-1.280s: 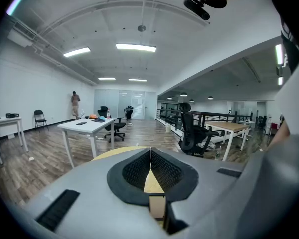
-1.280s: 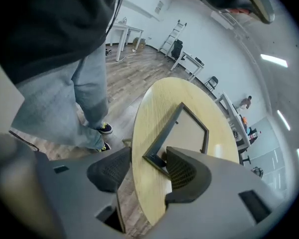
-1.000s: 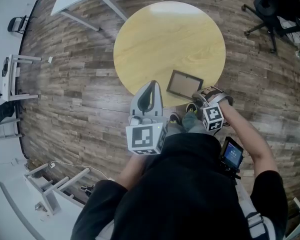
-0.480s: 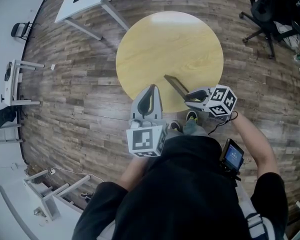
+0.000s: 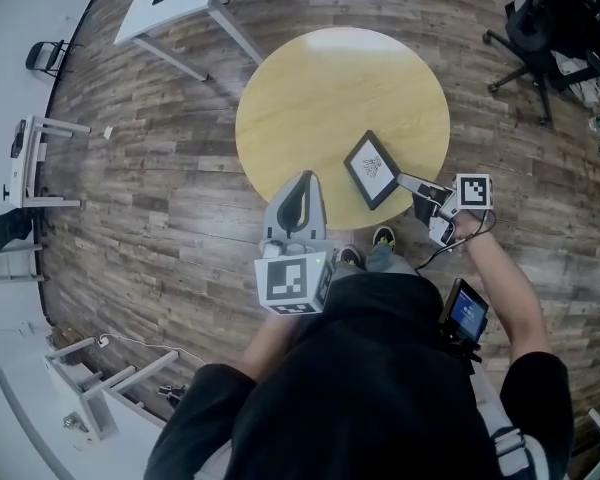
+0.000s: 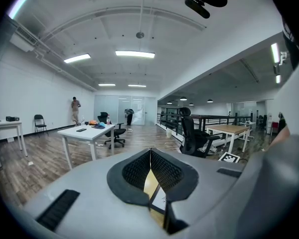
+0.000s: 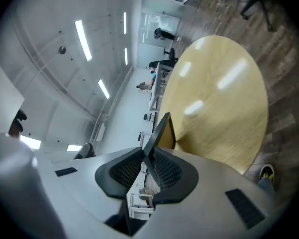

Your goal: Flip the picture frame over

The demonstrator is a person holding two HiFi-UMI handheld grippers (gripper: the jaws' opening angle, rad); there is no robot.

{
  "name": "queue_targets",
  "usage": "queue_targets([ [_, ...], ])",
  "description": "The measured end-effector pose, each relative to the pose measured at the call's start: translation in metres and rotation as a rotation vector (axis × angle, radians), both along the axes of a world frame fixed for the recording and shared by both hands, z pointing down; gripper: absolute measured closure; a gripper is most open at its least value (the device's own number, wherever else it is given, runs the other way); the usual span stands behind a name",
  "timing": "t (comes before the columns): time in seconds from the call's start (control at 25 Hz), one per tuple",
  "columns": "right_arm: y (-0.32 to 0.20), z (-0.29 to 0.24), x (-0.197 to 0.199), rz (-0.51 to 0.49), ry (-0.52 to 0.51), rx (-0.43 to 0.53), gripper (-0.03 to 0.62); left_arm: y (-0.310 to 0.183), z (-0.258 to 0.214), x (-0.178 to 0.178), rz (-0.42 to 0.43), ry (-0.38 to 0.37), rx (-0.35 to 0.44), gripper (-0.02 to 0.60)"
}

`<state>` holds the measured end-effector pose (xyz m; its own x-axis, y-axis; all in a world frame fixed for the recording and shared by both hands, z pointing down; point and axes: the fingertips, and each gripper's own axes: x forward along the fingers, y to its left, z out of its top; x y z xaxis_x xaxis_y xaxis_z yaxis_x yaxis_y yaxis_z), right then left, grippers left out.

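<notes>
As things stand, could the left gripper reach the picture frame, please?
Probably yes. The left gripper, jaws together, hovers at the near edge of the table, only tabletop between it and the picture frame. The right gripper, whose jaws have just been closing, grips its right edge, leaving the left side free.

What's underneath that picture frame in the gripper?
The round wooden table lies under the picture frame, which is held by the right gripper. Its fingers have just been closing on one edge. The tabletop patch directly below is covered.
</notes>
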<state>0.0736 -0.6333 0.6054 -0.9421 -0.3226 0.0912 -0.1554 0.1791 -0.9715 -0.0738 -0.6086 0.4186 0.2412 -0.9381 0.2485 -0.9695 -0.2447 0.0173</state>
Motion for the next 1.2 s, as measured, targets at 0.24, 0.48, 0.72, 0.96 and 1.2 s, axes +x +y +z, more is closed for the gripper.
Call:
queue_targets([
  [0.24,0.007,0.056,0.021,0.054,0.199,-0.138,0.52,-0.004,-0.001,0.005,0.011,-0.006,0.001,0.558],
  [0.48,0.015,0.079,0.024,0.022,0.298,-0.16,0.52,-0.005,-0.002,0.008,0.012,-0.014,0.001,0.558],
  [0.72,0.017,0.09,0.021,-0.061,0.489,-0.098,0.517,-0.006,0.0,0.01,0.013,-0.011,-0.001,0.558],
  [0.96,0.01,0.095,0.021,-0.116,0.634,-0.035,0.509,-0.007,-0.002,0.012,0.006,-0.013,0.002,0.558],
  [1.2,0.01,0.104,0.02,-0.259,0.858,0.127,0.503,-0.005,0.0,0.012,-0.003,-0.012,-0.003,0.558],
])
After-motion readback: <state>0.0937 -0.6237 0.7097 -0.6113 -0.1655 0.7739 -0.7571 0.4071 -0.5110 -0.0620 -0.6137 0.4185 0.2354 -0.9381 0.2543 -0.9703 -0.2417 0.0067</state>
